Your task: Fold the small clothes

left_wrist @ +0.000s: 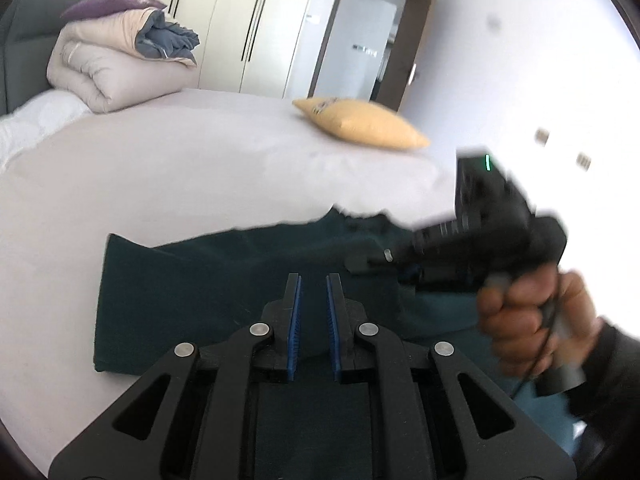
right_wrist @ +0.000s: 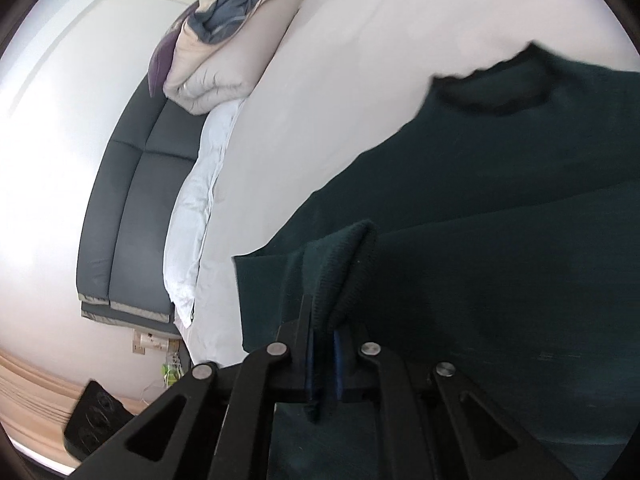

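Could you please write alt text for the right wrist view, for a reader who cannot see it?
The right gripper is shut on a ribbed cuff of a dark green sweater spread on a pale bed. Folded quilts lie at the far end.

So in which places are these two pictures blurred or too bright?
Left wrist view: the right gripper and the hand holding it are motion-blurred, and the wall behind is overexposed. Right wrist view: the dark green garment has a smeared collar, and the wall at left is washed out.
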Demonstrator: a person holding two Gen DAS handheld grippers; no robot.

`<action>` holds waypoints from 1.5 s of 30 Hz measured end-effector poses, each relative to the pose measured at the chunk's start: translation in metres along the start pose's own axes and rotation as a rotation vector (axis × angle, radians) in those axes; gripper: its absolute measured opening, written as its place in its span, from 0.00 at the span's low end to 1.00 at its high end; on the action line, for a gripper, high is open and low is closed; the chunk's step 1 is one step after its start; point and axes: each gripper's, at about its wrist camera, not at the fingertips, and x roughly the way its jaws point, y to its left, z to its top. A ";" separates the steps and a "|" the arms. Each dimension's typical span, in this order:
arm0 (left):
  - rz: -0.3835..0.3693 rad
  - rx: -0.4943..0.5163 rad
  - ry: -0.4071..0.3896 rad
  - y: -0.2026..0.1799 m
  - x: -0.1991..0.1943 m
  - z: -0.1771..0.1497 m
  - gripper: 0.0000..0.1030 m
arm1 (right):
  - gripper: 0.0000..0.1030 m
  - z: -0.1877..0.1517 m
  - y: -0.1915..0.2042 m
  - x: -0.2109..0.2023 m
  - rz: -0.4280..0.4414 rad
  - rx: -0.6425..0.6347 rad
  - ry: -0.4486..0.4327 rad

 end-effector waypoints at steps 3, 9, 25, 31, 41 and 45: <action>0.023 -0.053 -0.003 0.018 -0.007 0.017 0.11 | 0.08 -0.001 -0.013 -0.022 -0.006 -0.001 -0.025; 0.085 -0.188 0.046 0.072 -0.007 0.041 0.11 | 0.08 0.000 -0.048 -0.065 -0.029 0.029 -0.083; 0.045 -0.202 0.185 0.103 0.041 0.044 0.11 | 0.08 0.000 -0.114 -0.133 -0.109 0.091 -0.159; 0.070 -0.186 0.249 0.103 0.075 0.040 0.11 | 0.08 -0.002 -0.125 -0.141 -0.157 0.114 -0.162; 0.107 -0.149 0.293 0.101 0.119 0.038 0.11 | 0.09 -0.005 -0.124 -0.136 -0.174 0.104 -0.142; 0.139 -0.123 0.353 0.104 0.143 0.033 0.11 | 0.09 -0.006 -0.132 -0.136 -0.193 0.129 -0.140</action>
